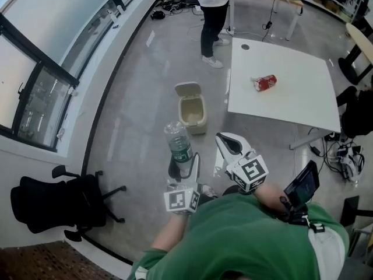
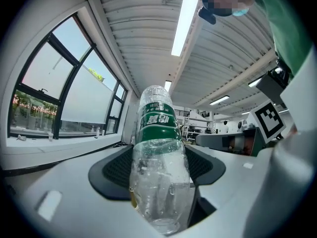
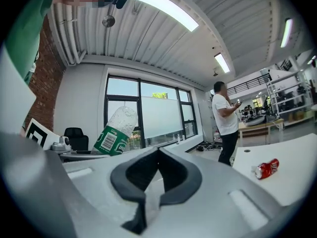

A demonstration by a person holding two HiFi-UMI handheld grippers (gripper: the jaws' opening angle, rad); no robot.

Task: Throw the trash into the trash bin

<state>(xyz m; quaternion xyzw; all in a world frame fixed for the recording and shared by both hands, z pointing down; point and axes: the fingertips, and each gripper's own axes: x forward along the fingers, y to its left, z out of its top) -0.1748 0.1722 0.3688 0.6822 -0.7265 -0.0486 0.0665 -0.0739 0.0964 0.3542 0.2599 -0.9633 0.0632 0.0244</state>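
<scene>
Bottle (image 1: 178,144): light, crushable, slick; left hand-held gripper (image 1: 183,169) clamped on its clear end.
Right hand-held gripper (image 1: 228,147): jaws together, empty.
Bin (image 1: 192,111): twelve o'clock.

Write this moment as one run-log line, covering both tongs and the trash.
left tongs: shut on plastic bottle | right tongs: shut, empty | trash bin: on floor, lid open | red can: on white table

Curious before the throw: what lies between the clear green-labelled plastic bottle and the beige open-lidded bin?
Nothing: the head view shows only bare grey floor between the clear plastic bottle and the beige bin.
</scene>
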